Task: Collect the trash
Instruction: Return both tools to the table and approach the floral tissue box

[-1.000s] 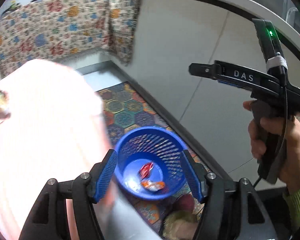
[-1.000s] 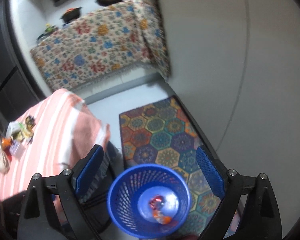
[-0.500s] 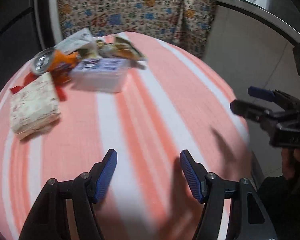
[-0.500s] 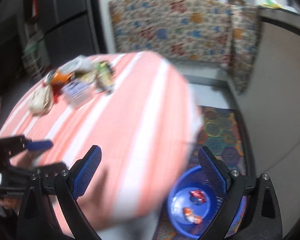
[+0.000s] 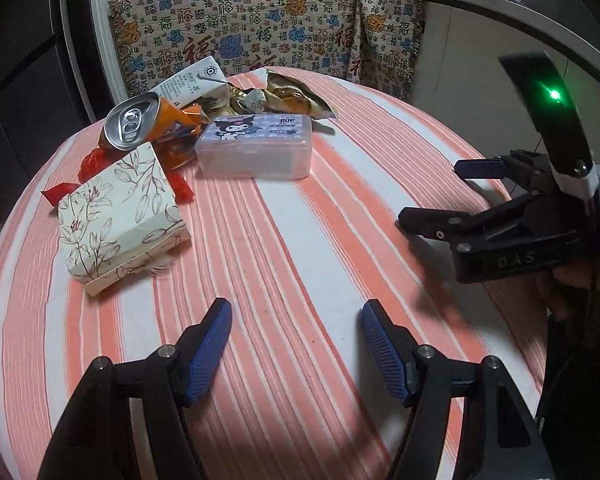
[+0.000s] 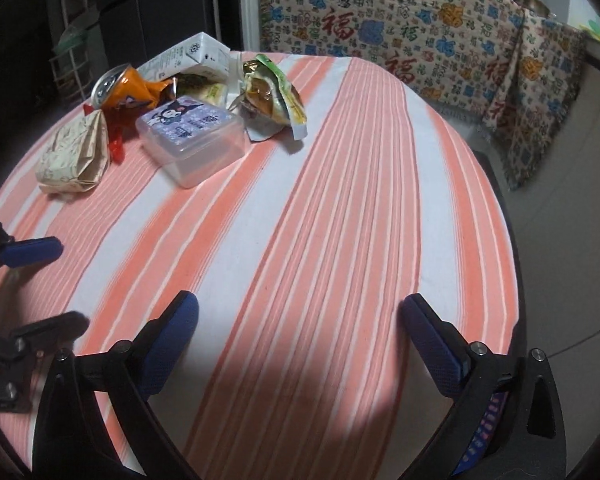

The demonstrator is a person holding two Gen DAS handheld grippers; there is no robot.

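My left claw (image 5: 296,344) and right claw (image 6: 298,344), its jaws just widened, hang open and empty over the near table (image 6: 340,208), trash (image 5: 180,128) far left.

On the table (image 5: 300,240), far left, the rubbish is bunched: a can (image 5: 134,120) lies behind a tissue pack (image 5: 120,216), a plastic box (image 5: 256,146) to their right, wrappers (image 5: 288,98) and a carton (image 5: 188,82) farther back.

Dim, sharp fisheye views with dark vignetted corners and soft shadows.
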